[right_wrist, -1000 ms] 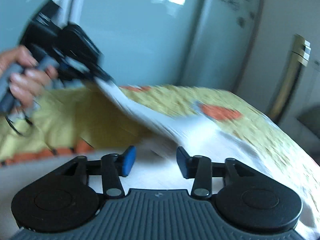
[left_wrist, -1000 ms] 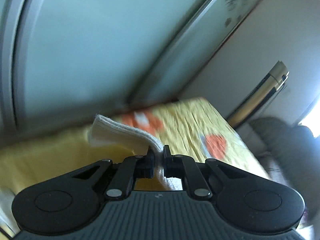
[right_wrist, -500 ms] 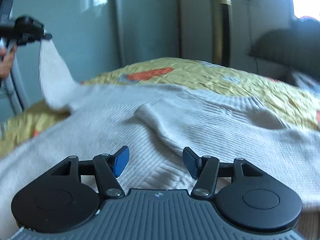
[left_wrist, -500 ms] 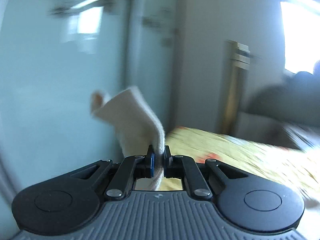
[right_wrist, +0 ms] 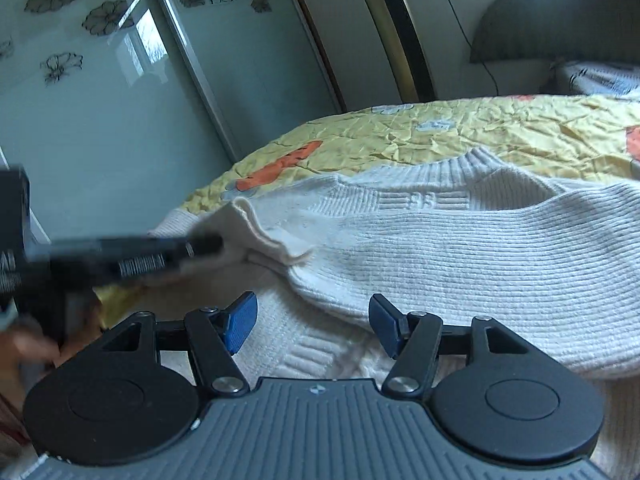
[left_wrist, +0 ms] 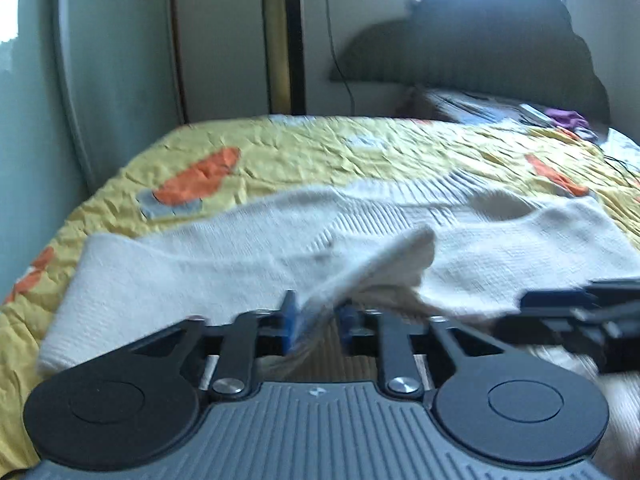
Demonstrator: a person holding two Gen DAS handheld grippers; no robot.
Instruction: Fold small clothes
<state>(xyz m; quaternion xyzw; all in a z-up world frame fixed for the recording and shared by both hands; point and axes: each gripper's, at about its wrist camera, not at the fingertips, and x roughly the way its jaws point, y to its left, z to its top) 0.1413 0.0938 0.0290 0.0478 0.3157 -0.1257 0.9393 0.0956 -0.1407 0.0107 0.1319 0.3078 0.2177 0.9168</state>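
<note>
Cream knit sweater point(right_wrist: 460, 248) lies spread on the yellow quilted bedspread point(left_wrist: 320, 152), one sleeve folded over the body. Left gripper point(left_wrist: 316, 322): pads partly parted, sleeve cuff point(left_wrist: 384, 264) between them, grip uncertain through blur. Right gripper point(right_wrist: 312, 322): wide apart, empty, just above the knit.

Cream ribbed sweater point(right_wrist: 460, 248) — yellow bedspread point(right_wrist: 500, 132), orange patches.

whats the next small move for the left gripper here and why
Probably lay the sleeve end flat on the sweater and let go. The left gripper has its jaws part open with the knit between them, low over the sweater's body; the right gripper is open beside it.
</note>
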